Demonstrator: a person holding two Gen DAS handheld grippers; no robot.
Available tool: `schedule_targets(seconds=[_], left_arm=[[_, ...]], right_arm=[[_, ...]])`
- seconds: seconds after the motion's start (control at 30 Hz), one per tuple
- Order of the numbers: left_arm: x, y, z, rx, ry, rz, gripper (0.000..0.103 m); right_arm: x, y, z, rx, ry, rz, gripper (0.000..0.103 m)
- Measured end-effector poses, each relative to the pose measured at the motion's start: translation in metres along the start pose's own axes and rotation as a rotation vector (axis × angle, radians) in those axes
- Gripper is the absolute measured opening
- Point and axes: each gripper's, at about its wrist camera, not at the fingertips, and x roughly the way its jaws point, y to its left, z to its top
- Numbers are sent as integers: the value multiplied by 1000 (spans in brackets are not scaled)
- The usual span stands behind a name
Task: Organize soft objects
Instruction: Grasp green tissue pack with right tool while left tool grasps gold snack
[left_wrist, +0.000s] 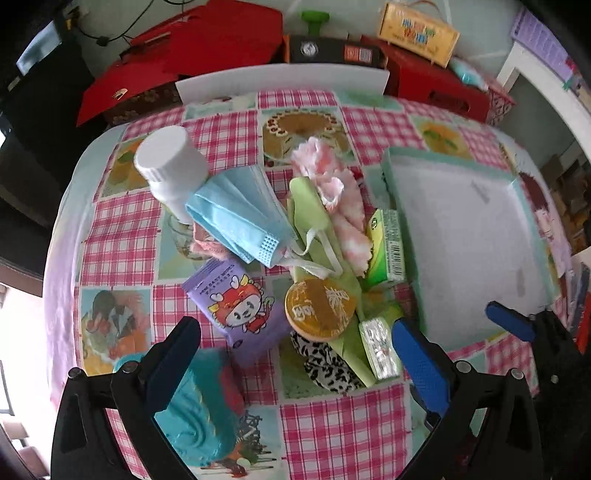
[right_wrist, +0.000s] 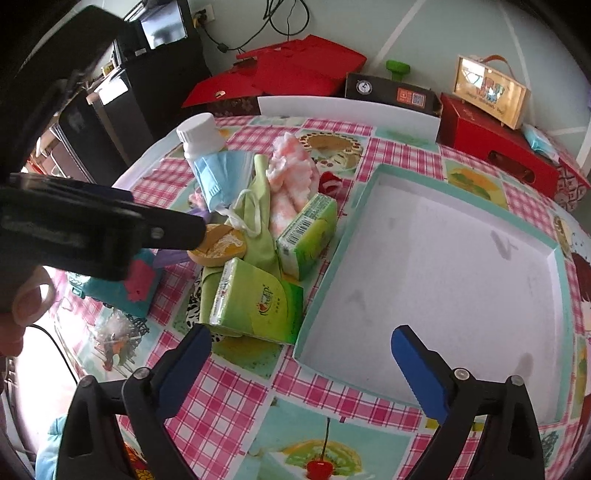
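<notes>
A heap of mixed items is found on a pink-checked tablecloth (left_wrist: 325, 435), and all places below are given relative to the shallow white tray (right_wrist: 436, 266) with a teal rim, which is seen bare inside. Just beside the tray's left wall two green tissue packs (right_wrist: 258, 302) are laid, one nearer the cameras and one behind it. Further from that wall a green cloth (left_wrist: 314, 221), a pink fluffy cloth (left_wrist: 340, 192) and a blue face mask (left_wrist: 236, 214) are piled together, the mask leaning against a white bottle (left_wrist: 170, 162) at the far side of the heap from the tray. A round gold tin (left_wrist: 320, 309) rests on the green cloth, with a purple wipes pack (left_wrist: 236, 306) beside it and a black-and-white patterned fabric (left_wrist: 325, 365) partly under it. A teal item (left_wrist: 195, 417) lies furthest from the tray. The left gripper (left_wrist: 295, 365) is held wide apart above the heap, nothing between its blue pads. The right gripper (right_wrist: 301, 365) is likewise spread wide over the tray's near left corner, grasping nothing.
</notes>
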Motion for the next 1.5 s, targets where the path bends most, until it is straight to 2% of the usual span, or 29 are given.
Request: schedule_targets(seconds=[0.13,0.23,0.27,0.33,0.53,0.63,0.73,0.87,1.03,1.17,1.5], left_arm=[[13,-6,4,14,36,7,101],[22,-6,7,0,52,13,85],[23,-5,7,-7,55,10,83],[25,-5,8,-17,52,12,83],[32,-7,8,-26,63,7,80],[39,-7,9,-39,78,7,68],[41,-6,8,-56,79,-11,64],[37,-4,8,-76,71,-38,51],[26,2,2,-118,36,-63,51],[15,10,-3,-157,8,-82,51],[-21,37,-12,-236,-85,-117,51]], right_arm=[[4,0,0,-18,17,15,99],[8,2,0,-45,30,26,97],[9,3,-1,-53,35,30,95],[12,5,-1,-68,47,36,90],[16,5,-3,-85,60,41,90],[18,3,-3,-87,61,40,90],[18,2,-4,-84,64,41,90],[17,2,-4,-84,64,45,90],[16,11,-4,-131,57,58,89],[18,21,-5,-195,55,52,79],[23,36,2,-381,50,44,75]])
